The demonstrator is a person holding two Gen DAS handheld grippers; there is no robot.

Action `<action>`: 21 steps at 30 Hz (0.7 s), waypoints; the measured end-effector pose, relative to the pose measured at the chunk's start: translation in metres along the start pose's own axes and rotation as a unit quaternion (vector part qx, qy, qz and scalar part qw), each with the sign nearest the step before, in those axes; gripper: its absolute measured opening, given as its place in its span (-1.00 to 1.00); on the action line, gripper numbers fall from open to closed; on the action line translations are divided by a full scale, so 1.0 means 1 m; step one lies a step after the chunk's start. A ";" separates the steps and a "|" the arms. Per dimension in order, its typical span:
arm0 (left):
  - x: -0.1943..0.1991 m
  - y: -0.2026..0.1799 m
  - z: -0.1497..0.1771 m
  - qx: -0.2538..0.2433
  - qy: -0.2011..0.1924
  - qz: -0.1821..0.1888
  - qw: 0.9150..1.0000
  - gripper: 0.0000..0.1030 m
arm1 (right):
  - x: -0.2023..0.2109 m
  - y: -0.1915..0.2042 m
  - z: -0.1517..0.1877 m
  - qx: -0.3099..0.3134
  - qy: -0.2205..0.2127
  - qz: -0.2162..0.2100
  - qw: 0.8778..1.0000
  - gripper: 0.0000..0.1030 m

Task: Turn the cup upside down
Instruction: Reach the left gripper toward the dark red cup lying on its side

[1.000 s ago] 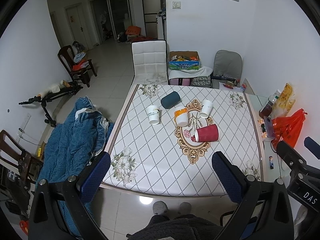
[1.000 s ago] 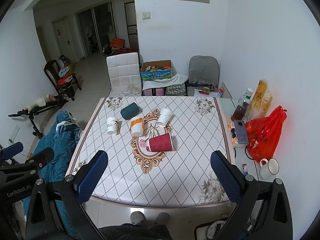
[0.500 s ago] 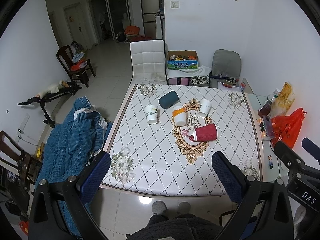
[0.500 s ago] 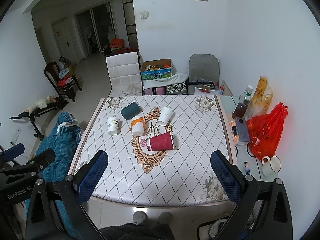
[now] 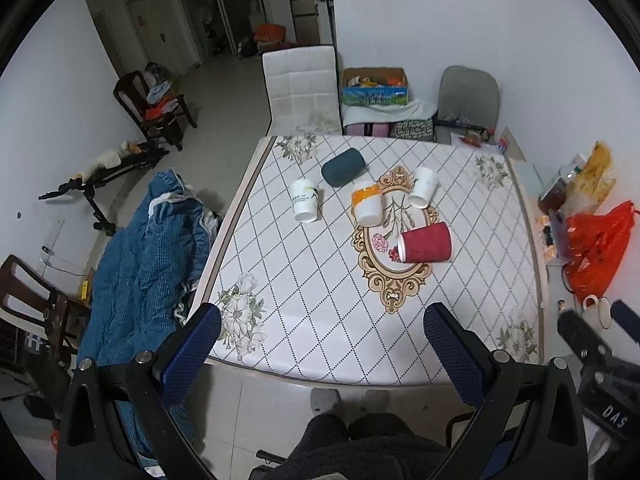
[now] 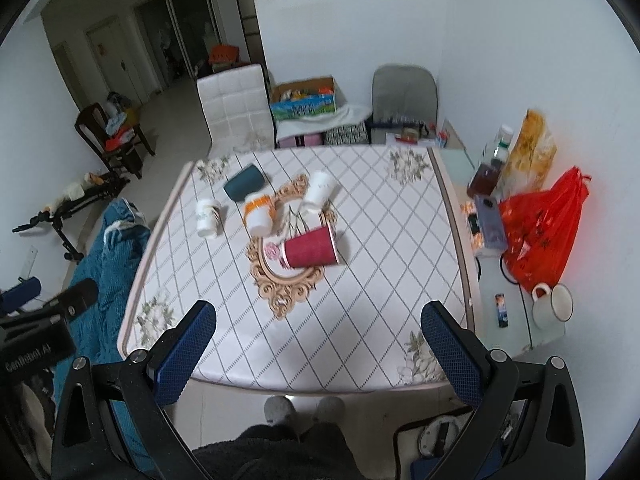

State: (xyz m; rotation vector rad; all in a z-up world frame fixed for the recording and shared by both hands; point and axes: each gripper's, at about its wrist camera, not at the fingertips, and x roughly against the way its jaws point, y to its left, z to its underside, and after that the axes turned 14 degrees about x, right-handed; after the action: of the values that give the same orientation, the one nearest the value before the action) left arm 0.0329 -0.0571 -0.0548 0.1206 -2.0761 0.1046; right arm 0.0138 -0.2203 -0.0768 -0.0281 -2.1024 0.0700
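Note:
Several cups lie on their sides on the patterned table [image 5: 320, 320]: a red ribbed cup [image 5: 426, 242] [image 6: 310, 247] near the middle, a white cup with an orange band [image 5: 368, 202] [image 6: 260, 214], a plain white cup [image 5: 424, 187] [image 6: 319, 192], a white printed cup [image 5: 304, 200] [image 6: 207, 216] and a dark teal cup [image 5: 344, 167] [image 6: 245, 182]. My left gripper [image 5: 322, 350] is open and empty, above the table's near edge. My right gripper [image 6: 318, 344] is open and empty, also above the near edge, far from the cups.
A white chair [image 5: 300, 88] stands behind the table. A blue quilt [image 5: 140, 264] lies on the left. On a side table at the right are a red bag [image 6: 540, 224], bottles [image 6: 490, 168], a phone [image 6: 490, 220] and a white mug [image 6: 552, 304].
Both grippers have moved forward and lower toward the table, and the right view has tilted. The cups have not moved.

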 end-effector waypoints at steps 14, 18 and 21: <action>-0.131 -0.064 0.008 -0.071 0.094 -0.038 0.992 1.00 | -0.160 -0.041 0.064 -0.025 0.138 -0.044 0.989 1.00; -0.167 -0.085 0.005 -0.109 0.113 -0.038 0.987 1.00 | -0.203 -0.046 0.079 -0.032 0.173 -0.040 0.984 1.00; -0.193 -0.101 -0.001 -0.138 0.121 -0.037 0.982 1.00 | -0.230 -0.051 0.087 -0.041 0.196 -0.035 0.979 1.00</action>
State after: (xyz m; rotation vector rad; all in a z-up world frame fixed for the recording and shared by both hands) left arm 0.1401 -0.1485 -0.2206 0.0147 -1.8198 -0.2053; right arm 0.0555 -0.2854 -0.3155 -0.0145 -1.7093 -0.0606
